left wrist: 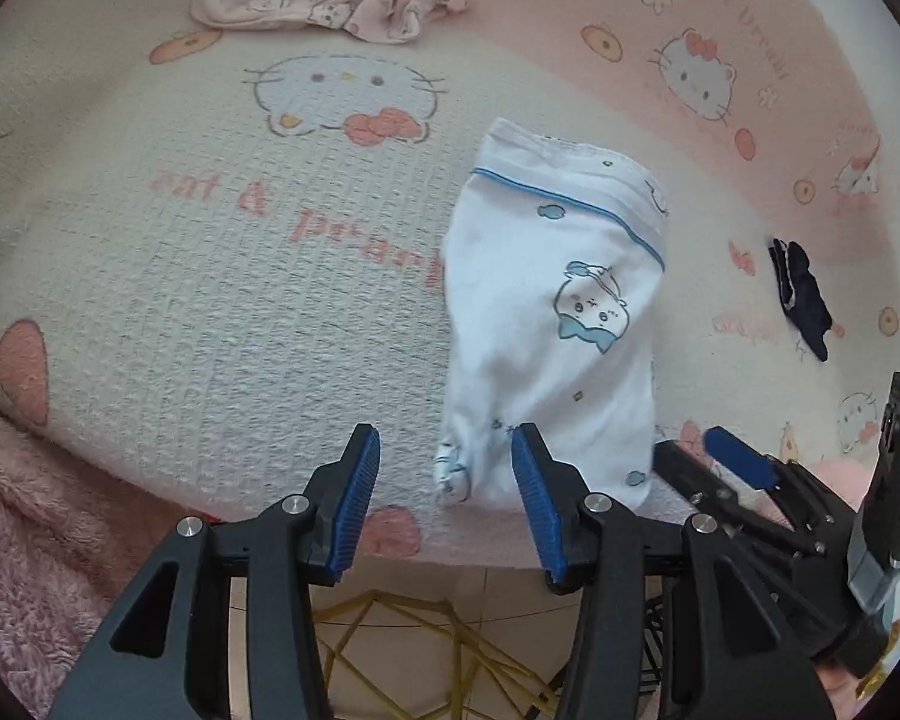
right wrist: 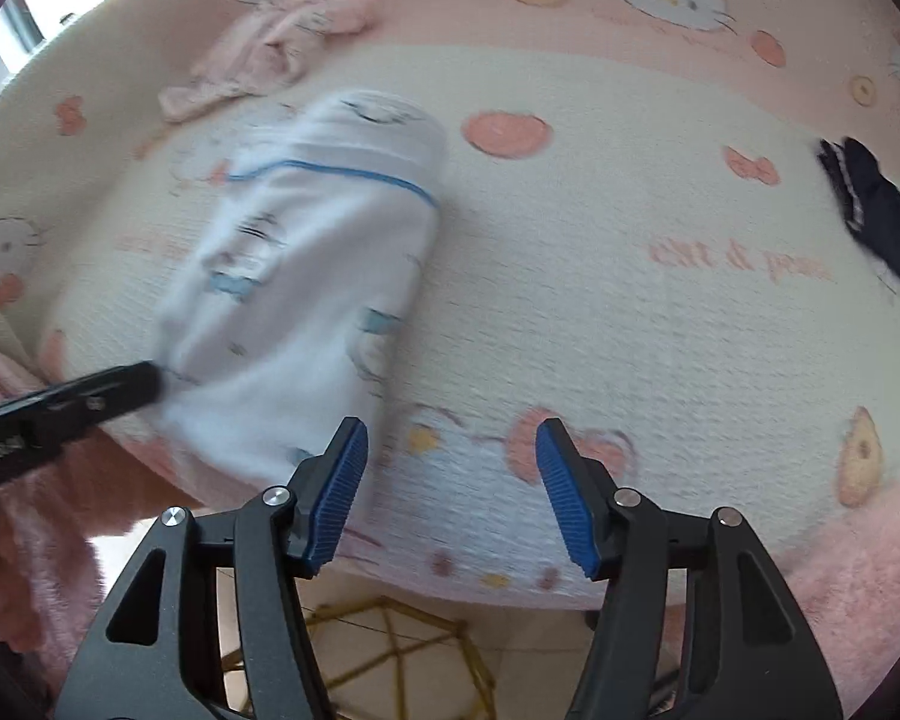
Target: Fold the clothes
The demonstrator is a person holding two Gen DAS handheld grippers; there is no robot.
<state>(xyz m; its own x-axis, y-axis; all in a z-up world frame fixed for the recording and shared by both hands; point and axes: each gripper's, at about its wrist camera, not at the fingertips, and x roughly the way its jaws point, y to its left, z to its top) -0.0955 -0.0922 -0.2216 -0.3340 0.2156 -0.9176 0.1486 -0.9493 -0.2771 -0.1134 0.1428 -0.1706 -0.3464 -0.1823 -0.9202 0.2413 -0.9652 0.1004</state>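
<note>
A folded white garment point(left wrist: 546, 312) with blue piping and cartoon prints lies on the cartoon-cat tablecloth point(left wrist: 210, 300). My left gripper point(left wrist: 447, 480) hovers open over its near corner. A small flap of the cloth shows between the blue pads point(left wrist: 360, 492), which do not press on it. In the right wrist view the garment point(right wrist: 306, 264) is blurred, and the left gripper's finger point(right wrist: 108, 390) reaches its near edge. My right gripper point(right wrist: 453, 480) stands open just right of the garment, with only tablecloth between its fingers. The right gripper point(left wrist: 738, 462) also shows beside the garment's near right corner.
A crumpled pink garment point(left wrist: 330, 0) lies at the far side and a dark navy garment point(left wrist: 801, 300) at the right. Fluffy pink fabric point(left wrist: 24, 528) hangs at the near table edge. Below the edge are floor tiles and a yellow wire frame point(left wrist: 426, 648).
</note>
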